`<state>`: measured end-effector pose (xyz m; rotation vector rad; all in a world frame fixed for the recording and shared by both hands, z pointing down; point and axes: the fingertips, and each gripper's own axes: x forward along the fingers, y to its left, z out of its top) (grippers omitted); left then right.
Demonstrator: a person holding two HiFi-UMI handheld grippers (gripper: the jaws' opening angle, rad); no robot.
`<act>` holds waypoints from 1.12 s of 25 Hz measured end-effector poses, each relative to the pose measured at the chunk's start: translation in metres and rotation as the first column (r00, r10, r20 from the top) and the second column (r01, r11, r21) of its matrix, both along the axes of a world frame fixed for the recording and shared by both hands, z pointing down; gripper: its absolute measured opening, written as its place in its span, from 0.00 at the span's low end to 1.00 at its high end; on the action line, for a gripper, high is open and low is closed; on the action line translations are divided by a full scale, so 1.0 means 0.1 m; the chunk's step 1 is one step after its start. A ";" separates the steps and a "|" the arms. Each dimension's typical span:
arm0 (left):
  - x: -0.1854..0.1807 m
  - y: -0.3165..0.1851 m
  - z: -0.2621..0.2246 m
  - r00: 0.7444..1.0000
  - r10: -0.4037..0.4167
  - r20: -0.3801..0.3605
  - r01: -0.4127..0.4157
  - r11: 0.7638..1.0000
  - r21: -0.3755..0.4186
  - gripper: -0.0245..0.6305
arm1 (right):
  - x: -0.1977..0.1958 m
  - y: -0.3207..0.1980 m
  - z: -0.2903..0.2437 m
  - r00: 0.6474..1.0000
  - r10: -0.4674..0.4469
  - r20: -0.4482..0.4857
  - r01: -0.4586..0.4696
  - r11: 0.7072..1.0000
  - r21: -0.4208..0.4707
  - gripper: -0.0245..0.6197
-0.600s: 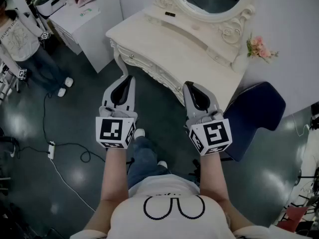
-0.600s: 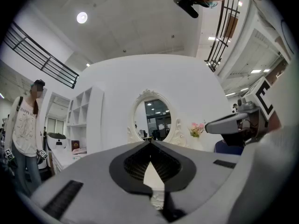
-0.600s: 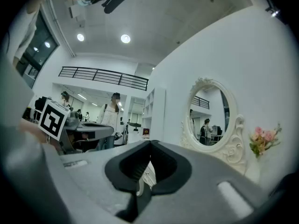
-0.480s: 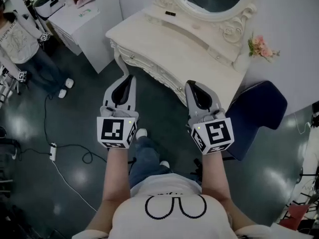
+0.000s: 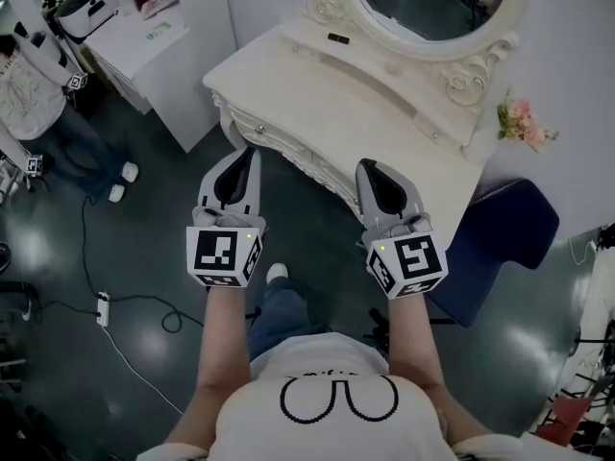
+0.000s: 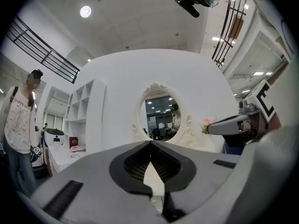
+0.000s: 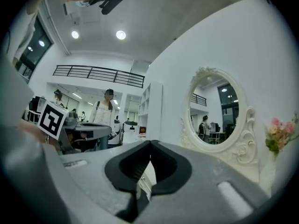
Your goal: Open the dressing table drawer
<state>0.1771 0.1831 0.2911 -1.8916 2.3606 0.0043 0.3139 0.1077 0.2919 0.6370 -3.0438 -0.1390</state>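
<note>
Head view: left gripper [image 5: 247, 154] and right gripper [image 5: 366, 166] level, side by side, tips toward cream-white carved dressing table [image 5: 317, 84]. Ahead of tips, carved drawer front [image 5: 293, 145] flush with table, shut; no contact visible. Left gripper view: jaws pressed together, nothing between. Right gripper view: jaws pressed together, likewise empty. Oval framed mirror [image 5: 432, 8] beyond both grippers. Navy padded chair [image 5: 500, 229] right of right gripper.
</note>
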 end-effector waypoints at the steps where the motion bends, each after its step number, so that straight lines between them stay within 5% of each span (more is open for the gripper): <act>1: -0.13 -0.07 0.00 1.000 0.004 -0.004 -0.004 1.000 -0.003 0.04 | -0.13 -0.06 0.00 1.000 0.003 -0.005 -0.003 1.000 -0.002 0.03; 14: -1.70 -1.02 0.07 0.996 0.086 -0.013 -0.086 0.996 -0.032 0.04 | -1.68 -0.92 0.19 0.993 0.103 -0.049 -0.105 0.994 -0.040 0.03; 28: -2.42 -1.39 0.33 0.994 0.091 -0.064 -0.095 0.994 -0.061 0.04 | -2.36 -1.41 0.42 0.990 0.123 -0.067 -0.129 0.988 -0.082 0.03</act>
